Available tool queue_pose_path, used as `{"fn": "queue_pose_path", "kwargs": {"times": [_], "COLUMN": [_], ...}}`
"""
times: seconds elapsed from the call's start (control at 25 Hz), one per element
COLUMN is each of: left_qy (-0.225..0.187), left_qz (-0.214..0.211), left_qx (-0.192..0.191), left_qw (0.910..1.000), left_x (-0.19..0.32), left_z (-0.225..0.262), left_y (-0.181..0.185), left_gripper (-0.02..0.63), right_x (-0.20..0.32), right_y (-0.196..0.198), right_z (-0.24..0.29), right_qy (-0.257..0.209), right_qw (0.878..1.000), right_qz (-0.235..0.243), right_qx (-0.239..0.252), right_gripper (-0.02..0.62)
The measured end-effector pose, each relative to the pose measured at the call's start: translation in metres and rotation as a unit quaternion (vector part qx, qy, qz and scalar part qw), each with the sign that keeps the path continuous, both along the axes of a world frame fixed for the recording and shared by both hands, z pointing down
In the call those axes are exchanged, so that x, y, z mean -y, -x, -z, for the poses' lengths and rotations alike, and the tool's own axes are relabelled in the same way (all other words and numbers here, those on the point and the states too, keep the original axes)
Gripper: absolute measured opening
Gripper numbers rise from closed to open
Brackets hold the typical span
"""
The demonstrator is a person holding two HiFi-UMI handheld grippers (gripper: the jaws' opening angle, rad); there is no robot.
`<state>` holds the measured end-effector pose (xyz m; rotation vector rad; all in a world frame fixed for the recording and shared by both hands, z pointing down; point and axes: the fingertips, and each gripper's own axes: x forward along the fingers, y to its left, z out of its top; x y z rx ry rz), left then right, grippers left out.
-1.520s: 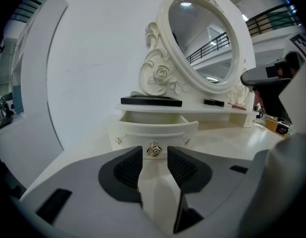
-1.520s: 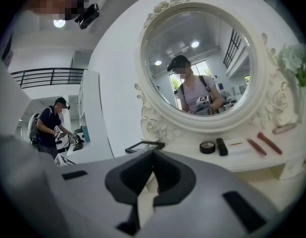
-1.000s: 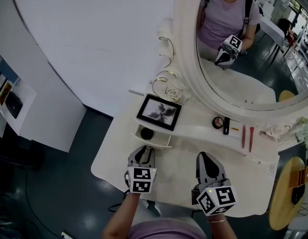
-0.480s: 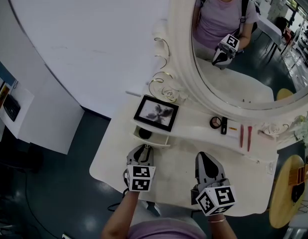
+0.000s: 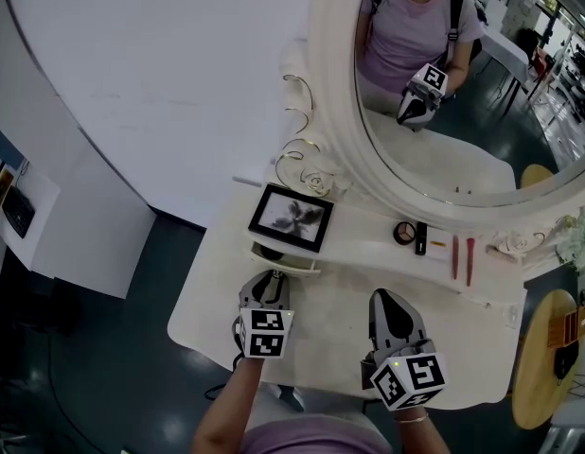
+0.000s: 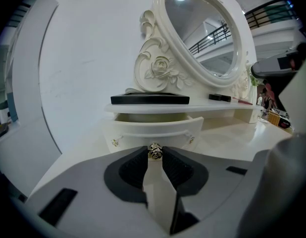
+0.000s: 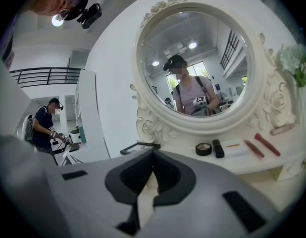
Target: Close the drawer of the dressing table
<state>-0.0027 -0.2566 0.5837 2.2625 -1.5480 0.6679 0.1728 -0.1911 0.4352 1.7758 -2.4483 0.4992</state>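
Observation:
The white dressing table (image 5: 323,324) has a small curved drawer (image 5: 274,257) under its raised shelf, pulled out a little. In the left gripper view the drawer front (image 6: 153,129) faces me and a dark gap shows above it. My left gripper (image 5: 269,279) is shut on the gold knob (image 6: 154,151) at the middle of the drawer front, which sits between its pad tips (image 6: 154,155). To the right, my right gripper (image 5: 385,297) hovers over the tabletop, shut and holding nothing (image 7: 153,155).
A black picture frame (image 5: 291,218) lies on the shelf above the drawer. Further right on the shelf are a round compact (image 5: 403,233), a black tube (image 5: 421,237) and red sticks (image 5: 469,260). The oval mirror (image 5: 444,93) stands behind. A round wooden table (image 5: 548,348) is at right.
The drawer shows less of its inside than a second ago, and the left gripper sits slightly closer to the shelf. The right gripper has kept still.

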Motion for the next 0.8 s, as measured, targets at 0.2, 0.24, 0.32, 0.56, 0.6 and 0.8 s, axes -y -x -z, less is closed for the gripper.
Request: {"fn": "queue_pose_path", "kwargs": {"times": [0.2, 0.24, 0.32, 0.56, 0.6, 0.8], "left_qy": [0.002, 0.002, 0.002, -0.001, -0.001, 0.003], "left_qz": [-0.002, -0.003, -0.003, -0.003, -0.003, -0.004], "left_qx": [0.000, 0.001, 0.001, -0.001, -0.002, -0.004], "left_qw": [1.0000, 1.0000, 1.0000, 1.0000, 1.0000, 1.0000], "left_x": [0.006, 0.007, 0.009, 0.016, 0.017, 0.020], "left_z": [0.000, 0.000, 0.000, -0.002, -0.001, -0.002], "left_y": [-0.002, -0.002, -0.003, -0.005, -0.005, -0.006], "left_gripper": [0.093, 0.092, 0.092, 0.092, 0.092, 0.093], "right_x": [0.001, 0.001, 0.001, 0.000, 0.000, -0.002], "right_y": [0.000, 0.001, 0.000, -0.004, -0.005, -0.008], "right_z": [0.001, 0.001, 0.001, 0.002, 0.002, 0.002], "right_qy": [0.001, 0.001, 0.001, -0.001, -0.002, -0.002], "right_qw": [1.000, 1.000, 1.000, 1.000, 1.000, 1.000], "right_qz": [-0.002, -0.003, -0.004, -0.011, -0.012, -0.019], "right_qx": [0.000, 0.000, -0.001, -0.002, -0.003, -0.004], "right_gripper": [0.002, 0.002, 0.002, 0.002, 0.002, 0.002]}}
